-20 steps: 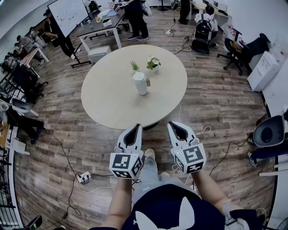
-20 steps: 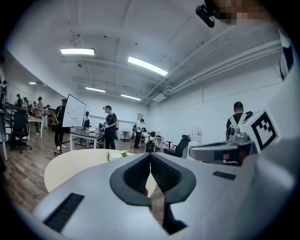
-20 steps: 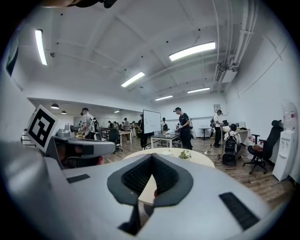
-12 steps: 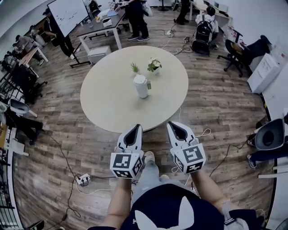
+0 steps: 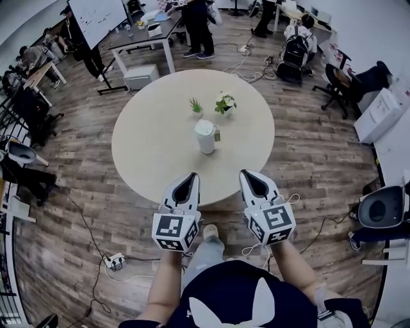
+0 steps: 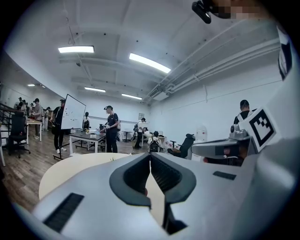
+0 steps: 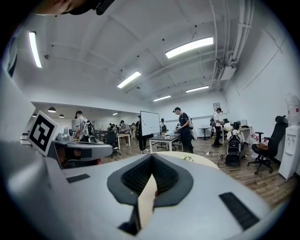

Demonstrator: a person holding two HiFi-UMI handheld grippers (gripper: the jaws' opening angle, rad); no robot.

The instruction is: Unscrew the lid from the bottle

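A white bottle [image 5: 205, 138] with a white lid [image 5: 204, 127] stands upright near the middle of the round beige table [image 5: 147, 147] in the head view. My left gripper [image 5: 191, 175] and right gripper [image 5: 246, 173] are held side by side over the table's near edge, well short of the bottle. Both are shut with nothing between the jaws. In the left gripper view the left gripper [image 6: 150, 155] has its jaws meeting and hiding the bottle. The right gripper [image 7: 151, 156] looks the same in the right gripper view.
Two small potted plants [image 5: 195, 106] [image 5: 224, 103] stand just behind the bottle. A power strip [image 5: 115, 259] and cables lie on the wooden floor at the left. Several people, desks, a whiteboard [image 5: 96, 19] and office chairs [image 5: 381, 208] ring the room.
The table and bottle have come nearer in the head view. Both grippers, before over the floor, now reach over the table's near edge, still shut.
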